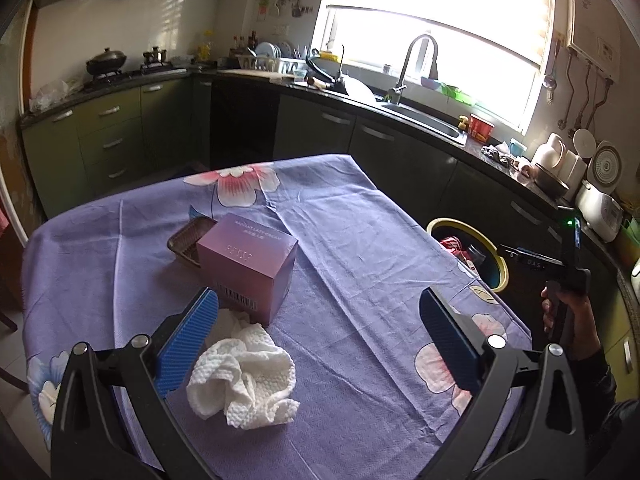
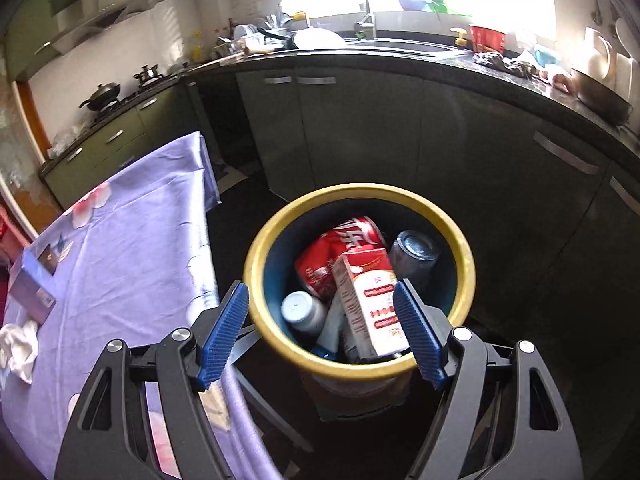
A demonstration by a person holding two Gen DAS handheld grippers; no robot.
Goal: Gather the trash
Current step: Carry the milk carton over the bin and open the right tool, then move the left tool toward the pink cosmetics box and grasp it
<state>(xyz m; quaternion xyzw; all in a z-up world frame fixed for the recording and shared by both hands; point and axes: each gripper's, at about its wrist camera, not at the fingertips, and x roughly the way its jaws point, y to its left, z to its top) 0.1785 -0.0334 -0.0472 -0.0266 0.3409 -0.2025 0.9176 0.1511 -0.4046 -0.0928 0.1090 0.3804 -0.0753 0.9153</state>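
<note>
A crumpled white paper towel [image 1: 244, 376] lies on the purple flowered tablecloth [image 1: 360, 240], close to the left finger of my left gripper [image 1: 320, 308], which is open above it. Just beyond the towel stands a purple carton box [image 1: 248, 268]. My right gripper [image 2: 320, 300] hangs open over the yellow-rimmed trash bin [image 2: 360, 192] beside the table. Inside the bin lie a red-and-white carton [image 2: 368, 300], a red can [image 2: 340, 248], a white bottle [image 2: 300, 312] and a dark jar [image 2: 416, 252]. Nothing touches the right pads.
A small dark tray [image 1: 188, 240] sits behind the purple box. A hand [image 1: 568, 320] holds the other gripper's handle right of the table. Green cabinets and a dark counter with a sink [image 1: 424, 120] run behind the bin. The table edge [image 2: 208, 240] runs close to the bin.
</note>
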